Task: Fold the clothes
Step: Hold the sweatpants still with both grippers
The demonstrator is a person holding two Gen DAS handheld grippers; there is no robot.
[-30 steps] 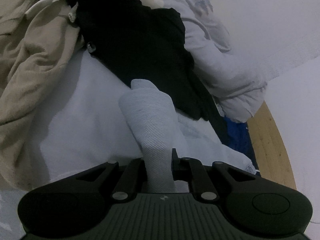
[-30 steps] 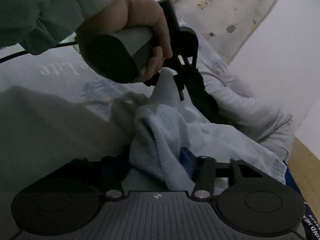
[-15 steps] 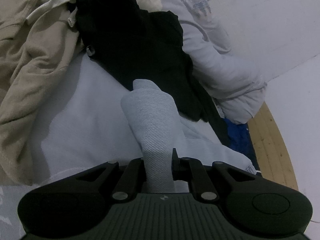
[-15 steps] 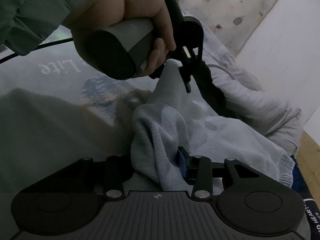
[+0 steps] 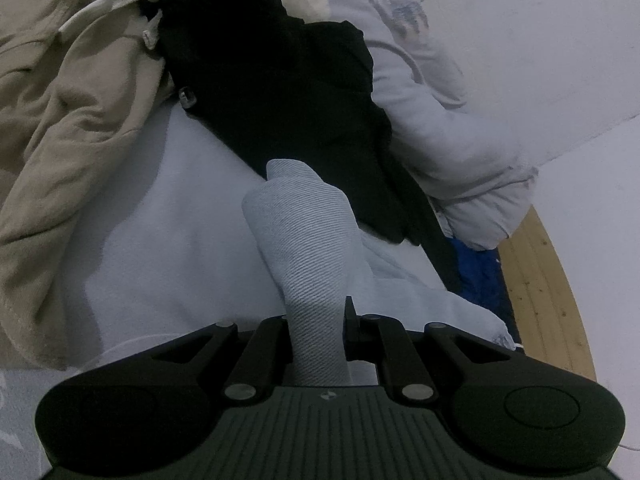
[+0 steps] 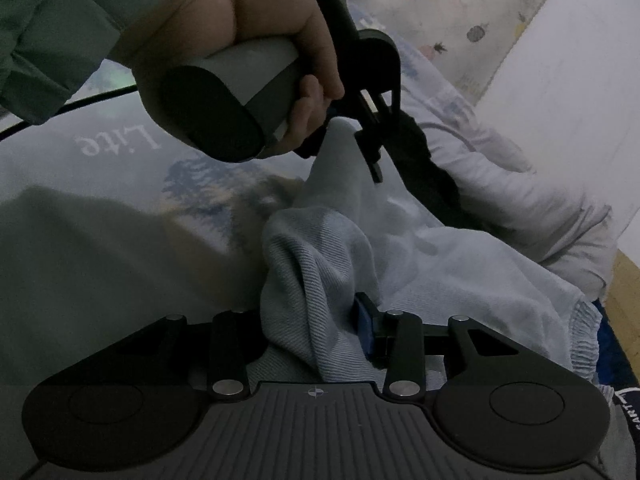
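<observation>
**Both grippers pinch the pale blue garment**

The left gripper (image 5: 316,320) has its jaws closed on a bunched fold of the light blue sweatshirt (image 5: 304,240), lifting it above the bed (image 5: 560,60). The right gripper (image 6: 320,328) clamps another fold nearby. A black garment (image 5: 288,92) and beige garment (image 5: 68,112) lie just behind.

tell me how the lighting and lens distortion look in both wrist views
Left wrist view: dim and bluish, black garment nearly detailless, wooden edge bowed by the fisheye. Right wrist view: darker still, hand shadowed, grey shadow across the printed fabric.
</observation>
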